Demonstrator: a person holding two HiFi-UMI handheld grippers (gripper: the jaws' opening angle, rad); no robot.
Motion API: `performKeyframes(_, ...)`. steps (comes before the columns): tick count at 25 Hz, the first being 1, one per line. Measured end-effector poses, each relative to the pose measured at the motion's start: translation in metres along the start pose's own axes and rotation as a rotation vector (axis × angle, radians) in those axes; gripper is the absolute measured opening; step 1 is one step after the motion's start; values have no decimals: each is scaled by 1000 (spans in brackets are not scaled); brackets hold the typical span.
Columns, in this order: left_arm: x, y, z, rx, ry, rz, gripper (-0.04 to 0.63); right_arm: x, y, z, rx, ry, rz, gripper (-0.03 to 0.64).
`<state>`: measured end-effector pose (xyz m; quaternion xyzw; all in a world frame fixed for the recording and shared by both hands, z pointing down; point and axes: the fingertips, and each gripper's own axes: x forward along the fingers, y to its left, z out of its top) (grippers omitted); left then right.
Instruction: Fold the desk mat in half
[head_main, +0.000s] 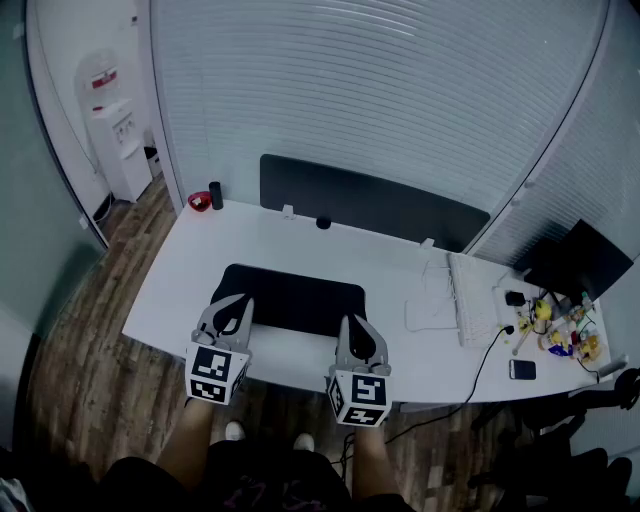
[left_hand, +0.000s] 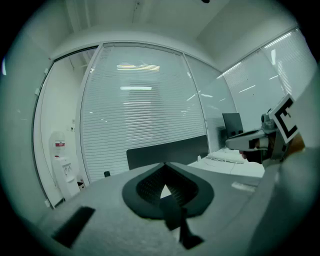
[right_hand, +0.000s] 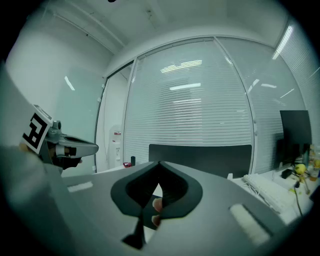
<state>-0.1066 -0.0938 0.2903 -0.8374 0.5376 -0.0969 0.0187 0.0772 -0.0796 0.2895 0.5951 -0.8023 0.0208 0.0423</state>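
At the near edge of the white counter (head_main: 300, 355), the left tool (head_main: 243, 301) and right tool (head_main: 352, 320) sit side by side. Each has its jaws drawn together at the tips, and neither gripper view shows anything between them. Their tips lie over the near corners of the black desk mat (head_main: 298, 297), which lies flat and unfolded on the counter. Farther right rest a keyboard (head_main: 468, 300) and a phone (head_main: 521, 369). A dark panel (head_main: 370, 203) stands along the far edge.

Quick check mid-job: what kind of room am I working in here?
Probably an office: a white desk with keyboard and monitor, slatted blinds on glass walls, a water dispenser nearby.
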Motion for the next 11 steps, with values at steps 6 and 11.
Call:
performKeyframes(6,2,2,5,-2,-11,8,2,1,-3,2,-8,-4,-9,9)
performKeyframes(11,4,3,3,-1,-14,17,2,3,-7,1,-10,-8,-15,9)
